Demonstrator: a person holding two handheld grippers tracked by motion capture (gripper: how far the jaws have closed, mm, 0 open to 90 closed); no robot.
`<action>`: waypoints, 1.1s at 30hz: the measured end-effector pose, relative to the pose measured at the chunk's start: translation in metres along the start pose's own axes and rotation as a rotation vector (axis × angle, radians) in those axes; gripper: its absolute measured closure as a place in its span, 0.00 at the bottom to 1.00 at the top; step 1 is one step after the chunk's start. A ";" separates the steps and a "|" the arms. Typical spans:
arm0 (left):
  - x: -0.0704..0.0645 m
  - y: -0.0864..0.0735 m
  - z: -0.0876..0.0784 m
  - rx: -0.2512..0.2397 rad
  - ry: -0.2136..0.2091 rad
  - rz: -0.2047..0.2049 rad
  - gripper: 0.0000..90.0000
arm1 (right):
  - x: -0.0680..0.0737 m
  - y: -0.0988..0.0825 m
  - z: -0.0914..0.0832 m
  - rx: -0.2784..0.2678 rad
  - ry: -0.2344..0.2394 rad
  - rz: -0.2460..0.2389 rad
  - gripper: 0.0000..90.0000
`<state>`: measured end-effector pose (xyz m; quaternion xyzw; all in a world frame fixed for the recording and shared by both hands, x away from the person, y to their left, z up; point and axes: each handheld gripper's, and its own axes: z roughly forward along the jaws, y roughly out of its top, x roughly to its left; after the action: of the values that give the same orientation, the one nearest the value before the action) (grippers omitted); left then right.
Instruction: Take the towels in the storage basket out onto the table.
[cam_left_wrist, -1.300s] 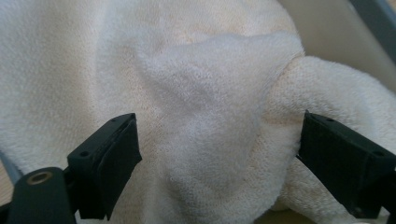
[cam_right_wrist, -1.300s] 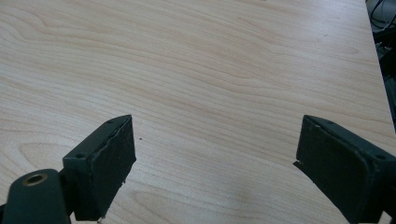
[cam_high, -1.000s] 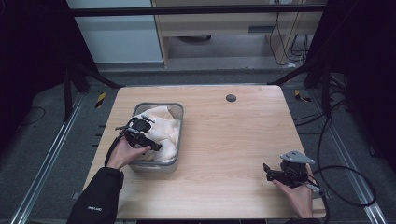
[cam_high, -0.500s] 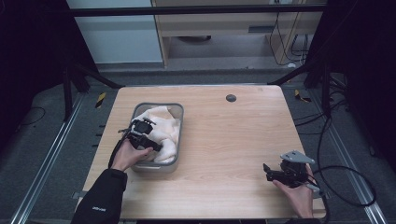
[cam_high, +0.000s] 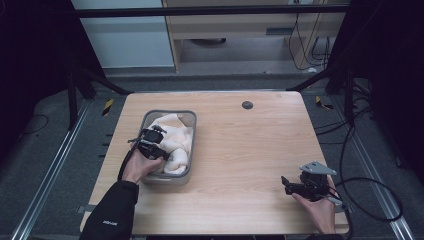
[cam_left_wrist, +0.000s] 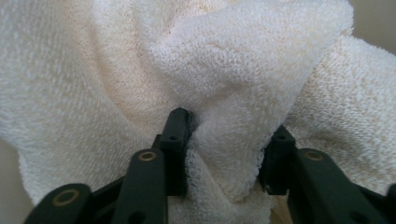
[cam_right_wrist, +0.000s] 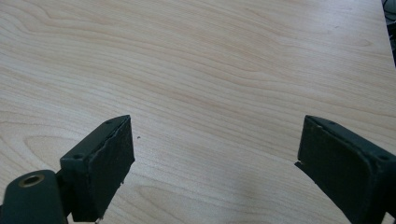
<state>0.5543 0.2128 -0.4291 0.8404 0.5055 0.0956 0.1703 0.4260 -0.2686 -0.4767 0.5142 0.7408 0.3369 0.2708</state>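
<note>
A cream terry towel (cam_high: 176, 142) lies bunched in a grey bin (cam_high: 170, 114) at the table's left. My left gripper (cam_high: 160, 149) reaches into the bin from its near left side. Its jaws have just been closing, and in the left gripper view they pinch a raised fold of the towel (cam_left_wrist: 233, 70) between the pads of the left gripper (cam_left_wrist: 229, 128). My right gripper (cam_high: 286, 183) rests low over the bare wood at the near right, pointing left. In the right gripper view the right gripper (cam_right_wrist: 215, 133) stands open with nothing between its fingers.
A small dark round cap (cam_high: 247, 105) sits in the wooden tabletop (cam_high: 250, 150) toward the far middle. A black cable (cam_high: 370, 200) loops off the table's right edge behind my right hand. Metal frame rails run along both sides of the table.
The left gripper's jaws have closed onto a fold of the towel in the bin, and the left hand has settled slightly. The right gripper has stayed put.
</note>
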 end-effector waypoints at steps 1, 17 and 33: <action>0.000 0.000 0.000 -0.001 0.001 -0.004 0.73 | 0.000 0.000 0.000 0.000 0.004 0.006 0.12; 0.005 0.001 -0.037 -0.089 -0.020 0.003 0.82 | -0.001 0.000 0.000 0.005 -0.002 0.004 0.12; 0.001 0.011 -0.096 -0.200 -0.004 0.055 0.83 | -0.002 0.000 0.000 0.005 -0.005 -0.006 0.11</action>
<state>0.5316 0.2268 -0.3366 0.8329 0.4699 0.1486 0.2517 0.4265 -0.2701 -0.4763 0.5135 0.7424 0.3332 0.2723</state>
